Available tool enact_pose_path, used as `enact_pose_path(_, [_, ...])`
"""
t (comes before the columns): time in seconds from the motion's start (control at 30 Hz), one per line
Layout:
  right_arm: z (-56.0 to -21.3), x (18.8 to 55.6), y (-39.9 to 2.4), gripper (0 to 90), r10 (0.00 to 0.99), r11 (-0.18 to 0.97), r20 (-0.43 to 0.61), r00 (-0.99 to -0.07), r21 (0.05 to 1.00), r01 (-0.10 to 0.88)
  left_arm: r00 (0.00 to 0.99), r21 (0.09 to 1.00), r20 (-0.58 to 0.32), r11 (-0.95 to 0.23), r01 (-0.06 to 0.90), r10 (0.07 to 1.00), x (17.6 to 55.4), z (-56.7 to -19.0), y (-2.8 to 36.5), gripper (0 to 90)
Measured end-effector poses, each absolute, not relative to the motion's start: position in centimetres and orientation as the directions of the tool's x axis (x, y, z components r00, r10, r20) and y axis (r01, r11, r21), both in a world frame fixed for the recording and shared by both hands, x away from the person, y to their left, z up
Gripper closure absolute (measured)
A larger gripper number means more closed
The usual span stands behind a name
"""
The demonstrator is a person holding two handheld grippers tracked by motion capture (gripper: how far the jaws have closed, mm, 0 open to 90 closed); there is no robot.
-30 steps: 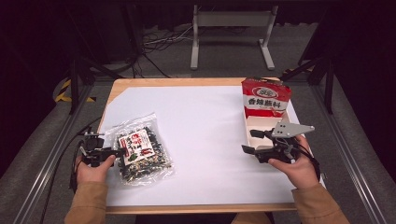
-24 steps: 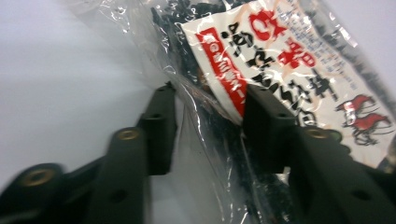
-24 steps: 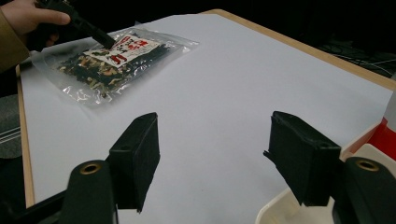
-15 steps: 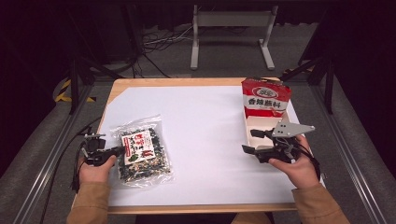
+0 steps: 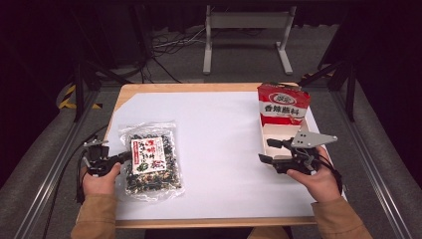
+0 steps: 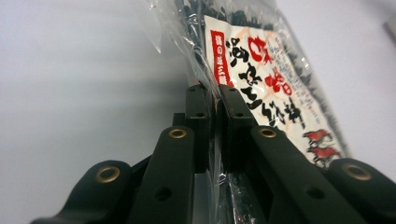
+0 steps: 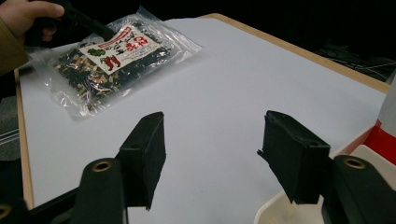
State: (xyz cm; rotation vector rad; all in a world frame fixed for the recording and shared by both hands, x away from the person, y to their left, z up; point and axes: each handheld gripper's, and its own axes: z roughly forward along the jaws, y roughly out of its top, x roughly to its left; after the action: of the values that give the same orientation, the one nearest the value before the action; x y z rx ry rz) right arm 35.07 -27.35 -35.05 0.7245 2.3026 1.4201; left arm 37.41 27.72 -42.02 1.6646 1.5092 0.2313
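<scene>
Pinching the near-left edge of a clear seaweed snack bag [image 5: 151, 160], the left gripper [image 5: 121, 158] has its jaws pressed together on the plastic at the table's [image 5: 219, 149] left side. Over the last second the bag has turned slightly and slid a little toward the person, suggesting the drag has begun, with the lift probably next. Bold red and black brush characters cross the bag's white label [image 6: 261, 79], though their wording is hard to read. Farther right, the right gripper [image 5: 267, 151] hovers with jaws spread wide, holding nothing, beside a white tray [image 5: 271, 134] where a red pouch [image 5: 282, 103] stands, printed 香辣酥料.
</scene>
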Motion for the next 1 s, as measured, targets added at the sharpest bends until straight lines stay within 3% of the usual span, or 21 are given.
enact_pose_path(0.53, [-34.6,34.7,-26.5,40.5,0.563,0.360,-0.019,-0.826,0.906,0.225,0.394,0.804,-0.341,0.048,0.592,0.853,35.3,-37.3,25.3,84.3])
enact_pose_path(1.0, [-34.1,34.8,-25.1,39.5,0.543,0.353,0.001,-0.840,0.907,0.229,0.548,0.896,-0.225,-0.050,0.440,0.806,32.8,-33.2,21.4,84.1])
